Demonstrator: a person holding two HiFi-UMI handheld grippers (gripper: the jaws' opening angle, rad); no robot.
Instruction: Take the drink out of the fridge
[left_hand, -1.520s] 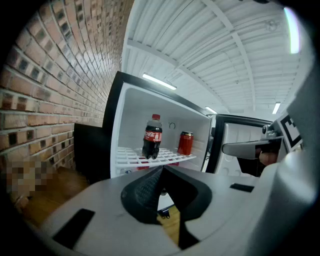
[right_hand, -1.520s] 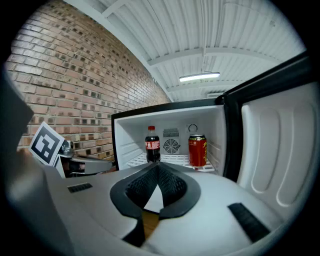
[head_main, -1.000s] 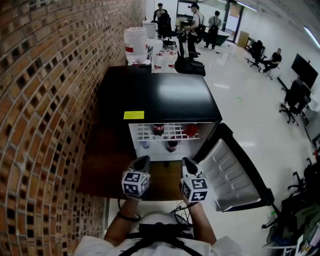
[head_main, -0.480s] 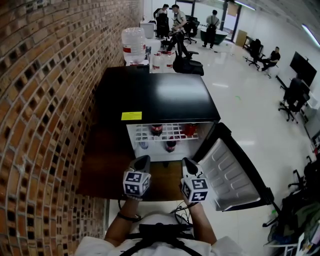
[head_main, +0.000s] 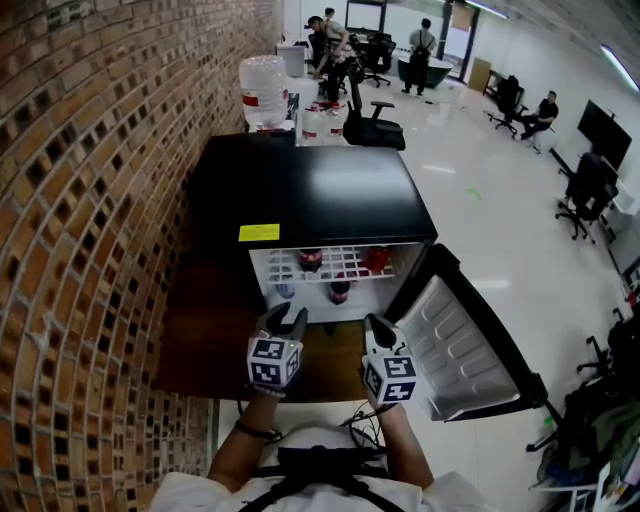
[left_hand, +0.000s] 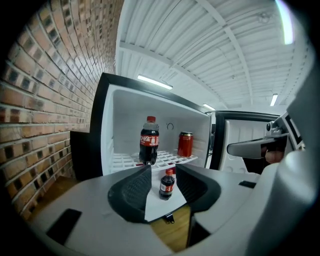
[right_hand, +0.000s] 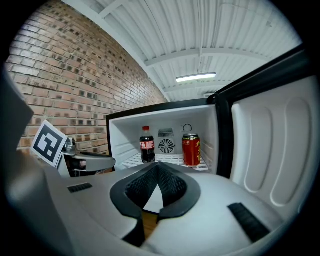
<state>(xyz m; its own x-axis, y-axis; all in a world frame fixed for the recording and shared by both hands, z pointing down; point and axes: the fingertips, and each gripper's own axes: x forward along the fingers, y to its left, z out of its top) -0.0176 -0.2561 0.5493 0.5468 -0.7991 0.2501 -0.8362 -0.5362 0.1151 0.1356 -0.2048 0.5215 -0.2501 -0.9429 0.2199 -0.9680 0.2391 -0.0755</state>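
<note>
Claw on left (left_hand: 164, 167) narrowly apart, opening, empty; claw on right (right_hand: 158, 164) closed, empty.

Black fridge (head_main: 310, 190) stands beside brick wall (head_main: 90, 200), door (head_main: 460, 345) open rightward. A bottle (head_main: 311, 259) sits on the white shelf (head_main: 350, 266). Left gripper (head_main: 283, 318), jaws opening with nothing between, and right gripper (head_main: 377, 324) hover in front.

A brick wall (head_main: 90, 200) lines the left; black office chairs (head_main: 374, 127) stand on the glossy white floor (head_main: 500, 230).
</note>
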